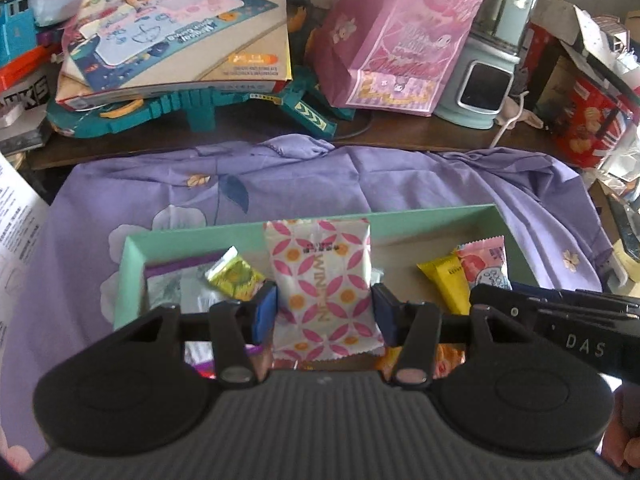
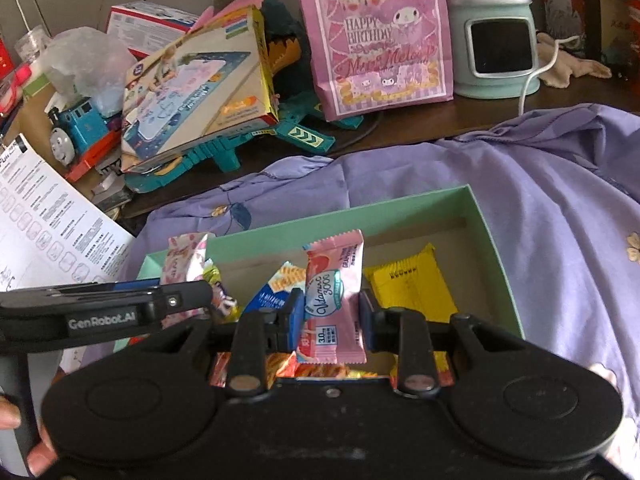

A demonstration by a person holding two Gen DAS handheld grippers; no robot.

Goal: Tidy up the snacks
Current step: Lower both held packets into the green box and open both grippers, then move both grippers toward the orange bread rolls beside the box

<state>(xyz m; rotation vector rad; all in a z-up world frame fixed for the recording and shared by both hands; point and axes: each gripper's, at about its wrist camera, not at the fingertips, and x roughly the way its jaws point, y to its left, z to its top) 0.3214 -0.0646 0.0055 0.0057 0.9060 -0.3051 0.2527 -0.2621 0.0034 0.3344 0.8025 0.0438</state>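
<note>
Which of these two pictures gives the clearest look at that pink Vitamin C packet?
The right wrist view: the pink Vitamin packet stands front and centre, pinched in the right claw, its label readable. The left wrist view shows only its top part, behind the yellow packet over the green box.

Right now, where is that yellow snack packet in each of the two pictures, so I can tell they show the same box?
Left wrist view: the yellow packet lies in the green box, right of centre, beside the left gripper.
Right wrist view: the yellow packet lies in the box's right part, just right of the right gripper.
Shared landmark: the pink birthday bag behind the box.
</note>
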